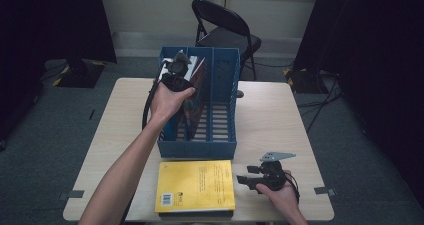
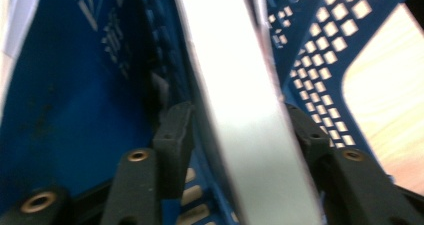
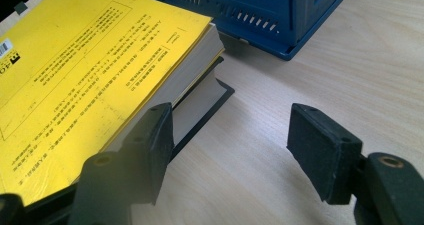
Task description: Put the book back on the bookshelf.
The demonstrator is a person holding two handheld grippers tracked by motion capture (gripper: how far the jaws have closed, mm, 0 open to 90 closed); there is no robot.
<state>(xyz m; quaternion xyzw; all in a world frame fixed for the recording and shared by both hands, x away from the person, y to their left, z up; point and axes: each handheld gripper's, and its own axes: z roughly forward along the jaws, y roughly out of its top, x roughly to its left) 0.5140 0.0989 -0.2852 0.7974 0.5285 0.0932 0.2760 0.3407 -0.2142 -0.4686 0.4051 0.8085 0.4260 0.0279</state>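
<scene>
Nearest the camera, the right gripper [image 1: 250, 179] rests with jaws apart and empty beside a yellow book [image 1: 196, 185] lying flat before the blue file rack [image 1: 222, 144]. Farther back, the left gripper [image 2: 235, 130] loosely straddles a white-edged book [image 2: 240, 110] standing upright inside the rack's left compartment, long axis vertical, spine upward. Best to lift straight up so it stays standing.

A book [image 2: 250, 115] with a pale page edge stands upright in the left compartment of the blue file rack [image 1: 222, 105], leaning a little against that compartment's blue wall, among other upright books there. In front of the rack, nearly touching its near edge, a thick yellow-covered book [image 1: 196, 185] lies flat, cover up, on top of a thinner dark-covered book [image 3: 202, 105] whose corner sticks out beneath it.
</scene>
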